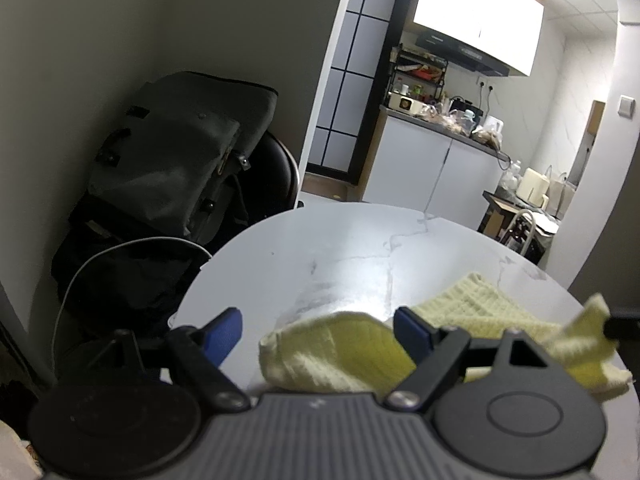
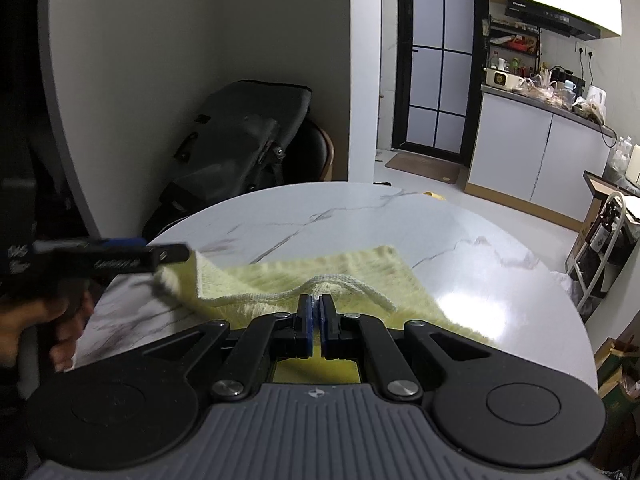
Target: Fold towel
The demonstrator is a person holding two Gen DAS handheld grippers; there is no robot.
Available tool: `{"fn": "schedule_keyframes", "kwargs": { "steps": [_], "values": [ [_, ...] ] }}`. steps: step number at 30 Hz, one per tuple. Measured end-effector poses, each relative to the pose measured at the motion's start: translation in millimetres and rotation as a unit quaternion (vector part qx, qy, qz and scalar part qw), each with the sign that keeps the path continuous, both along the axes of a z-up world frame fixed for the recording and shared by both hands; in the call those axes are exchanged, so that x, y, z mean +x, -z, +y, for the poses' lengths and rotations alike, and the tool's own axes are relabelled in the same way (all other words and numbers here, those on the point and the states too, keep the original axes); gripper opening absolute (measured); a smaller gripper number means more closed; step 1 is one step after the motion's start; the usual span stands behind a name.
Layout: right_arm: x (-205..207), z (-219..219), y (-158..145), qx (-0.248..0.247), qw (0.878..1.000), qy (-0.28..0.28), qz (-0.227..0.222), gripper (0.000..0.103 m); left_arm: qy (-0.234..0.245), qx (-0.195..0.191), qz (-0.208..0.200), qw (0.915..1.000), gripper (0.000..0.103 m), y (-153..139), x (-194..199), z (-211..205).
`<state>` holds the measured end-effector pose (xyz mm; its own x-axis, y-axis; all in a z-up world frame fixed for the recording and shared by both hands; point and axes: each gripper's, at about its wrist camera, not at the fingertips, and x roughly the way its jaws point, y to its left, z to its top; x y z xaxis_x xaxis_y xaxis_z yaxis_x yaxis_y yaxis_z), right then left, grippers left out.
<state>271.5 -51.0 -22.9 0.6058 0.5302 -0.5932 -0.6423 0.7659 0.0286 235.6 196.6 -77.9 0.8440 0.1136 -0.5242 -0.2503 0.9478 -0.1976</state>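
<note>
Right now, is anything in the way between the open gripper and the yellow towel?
Nothing visible is. The left gripper is open and a fold of the towel already sits between its blue fingers. The right gripper is shut on the towel's edge. Only bare marble table lies beyond.

The left tongs (image 1: 318,330) stand wide open, their two blue-padded fingers (image 1: 224,336) spread far apart and pointing forward and slightly down. The right tongs (image 2: 316,304) are pressed together, the blue pads meeting with only a thin pinch between them, held level and pointing straight ahead. In the right wrist view the left tongs reach in from the left edge, gripped by the person's left hand (image 2: 44,328), fingers curled around the handle.
</note>
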Motion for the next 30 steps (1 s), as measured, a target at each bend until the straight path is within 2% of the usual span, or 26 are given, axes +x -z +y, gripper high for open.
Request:
{"fn": "schedule_keyframes", "kwargs": {
  "steps": [13, 30],
  "values": [
    [-50.9, -10.2, 13.0, 0.006, 1.000, -0.002, 0.009, 0.004, 0.016, 0.023, 0.003, 0.9996, 0.087, -6.7, -9.3, -18.2],
    [-97.9, -17.1, 44.7, 0.010, 0.999, 0.000, 0.045, 0.004, 0.045, 0.015, 0.001, 0.9988, 0.088, -7.2, -10.0, -28.6]
  ]
}}
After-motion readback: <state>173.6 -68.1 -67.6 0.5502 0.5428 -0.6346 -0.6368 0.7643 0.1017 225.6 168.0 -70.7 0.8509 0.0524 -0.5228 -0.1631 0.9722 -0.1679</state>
